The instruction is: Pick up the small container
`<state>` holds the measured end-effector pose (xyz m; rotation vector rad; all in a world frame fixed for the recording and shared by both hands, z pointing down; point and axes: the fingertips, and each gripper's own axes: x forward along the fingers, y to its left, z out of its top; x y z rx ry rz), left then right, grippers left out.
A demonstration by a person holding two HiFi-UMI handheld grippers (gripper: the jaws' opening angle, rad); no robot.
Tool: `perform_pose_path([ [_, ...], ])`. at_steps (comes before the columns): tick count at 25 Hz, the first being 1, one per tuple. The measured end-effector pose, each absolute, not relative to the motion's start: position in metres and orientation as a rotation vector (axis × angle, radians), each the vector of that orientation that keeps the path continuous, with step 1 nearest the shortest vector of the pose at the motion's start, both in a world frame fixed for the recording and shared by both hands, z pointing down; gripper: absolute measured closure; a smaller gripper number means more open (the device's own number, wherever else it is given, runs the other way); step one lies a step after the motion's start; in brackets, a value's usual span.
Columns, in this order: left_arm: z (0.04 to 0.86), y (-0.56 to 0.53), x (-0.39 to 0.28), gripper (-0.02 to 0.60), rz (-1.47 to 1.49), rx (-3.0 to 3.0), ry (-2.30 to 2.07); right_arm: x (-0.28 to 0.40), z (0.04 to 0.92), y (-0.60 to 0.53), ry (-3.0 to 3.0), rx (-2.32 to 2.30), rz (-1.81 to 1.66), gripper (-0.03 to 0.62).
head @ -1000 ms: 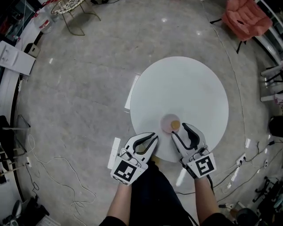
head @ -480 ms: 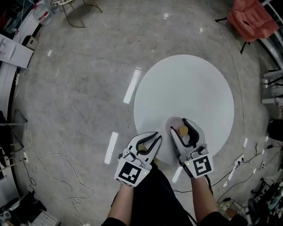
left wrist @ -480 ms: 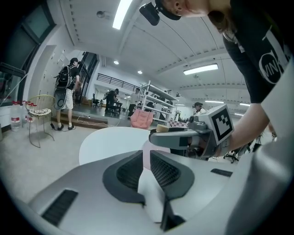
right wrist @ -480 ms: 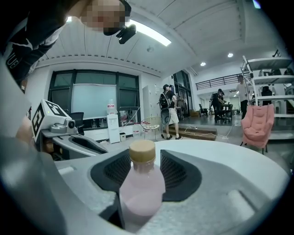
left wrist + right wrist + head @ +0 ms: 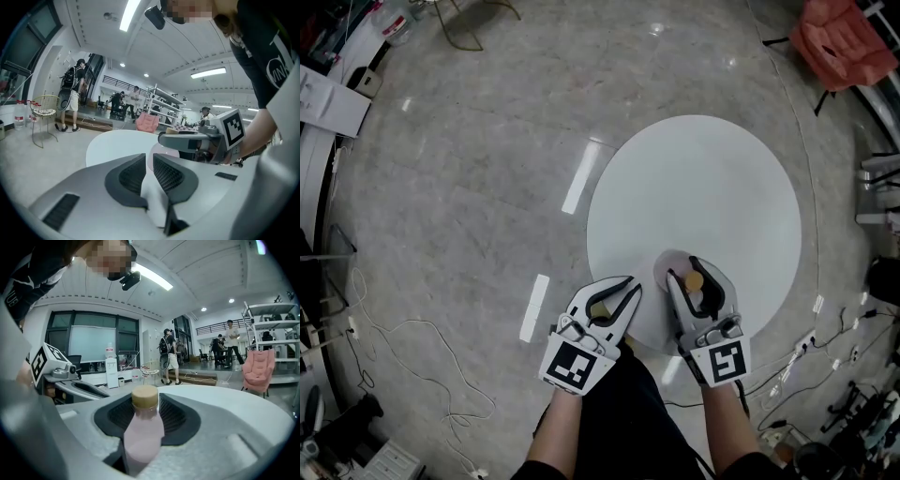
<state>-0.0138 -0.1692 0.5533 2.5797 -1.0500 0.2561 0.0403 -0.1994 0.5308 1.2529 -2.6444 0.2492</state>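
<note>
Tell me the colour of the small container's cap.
Tan cap, clearest in the right gripper view.

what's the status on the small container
Right hand-held gripper closing around small container, not yet gripped. Left hand-held gripper shut, empty. Container on white table, nothing in the way.

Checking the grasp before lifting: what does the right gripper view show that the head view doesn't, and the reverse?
Right gripper view only: the pink bottle stands upright between the closing jaws of the right tongs, pads flanking its tan cap. Head view only: the whole round white table and floor cables. Both: bottle, right tongs, and the shut left tongs.
</note>
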Motion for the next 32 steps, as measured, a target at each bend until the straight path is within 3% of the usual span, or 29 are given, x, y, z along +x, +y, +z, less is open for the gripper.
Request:
perform_pose_path([
  [10,0.553,-0.170,-0.006,0.543,0.277,2.597,-0.979,0.037,0.530,-0.199,-2.619,1.262,0.232,0.462],
  [12,0.556,-0.169,0.000,0.390,0.306,2.603,-0.932,0.036,0.530,-0.199,-2.622,1.253,0.233,0.462],
  [16,0.571,-0.164,0.020,0.319,0.619,2.719,-0.818,0.038,0.529,-0.199,-2.638,1.235,0.239,0.462],
  [21,0.588,-0.164,0.043,0.279,0.937,2.779,-0.653,0.038,0.527,-0.199,-2.652,1.224,0.255,0.462],
  [32,0.598,-0.171,0.058,0.241,1.055,2.825,-0.570,0.031,0.514,-0.188,-2.707,1.101,0.206,0.464],
])
